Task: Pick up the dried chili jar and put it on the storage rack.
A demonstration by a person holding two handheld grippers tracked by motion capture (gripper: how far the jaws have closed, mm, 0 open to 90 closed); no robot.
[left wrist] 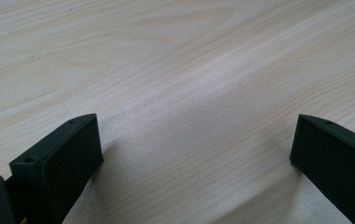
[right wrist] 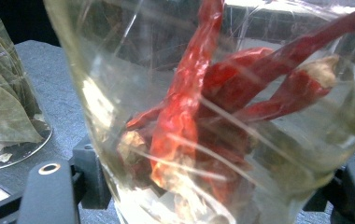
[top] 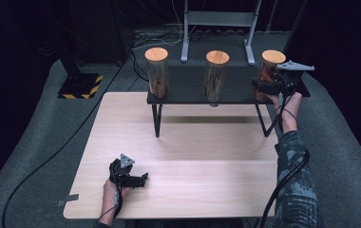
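Three tall glass jars with wooden lids stand in a row on a black raised shelf (top: 188, 92) at the back of the table. My right gripper (top: 260, 87) is shut on the lower part of the rightmost jar (top: 270, 70), which holds dried red chillies. In the right gripper view the chilli jar (right wrist: 203, 116) sits between the two black jaws, pressed from both sides, with my right gripper (right wrist: 203, 191) around its base. My left gripper (top: 140, 180) rests low over the table's near left part. It stands open in the left gripper view (left wrist: 194, 135), with bare wood between its jaws.
The middle jar (top: 216, 76) and the left jar (top: 157, 73) hold brown contents; the neighbouring jar of dried leaves (right wrist: 3, 102) stands close beside the chilli jar. The light wooden table (top: 193, 161) runs under the shelf's legs. Cables and a metal stand lie behind.
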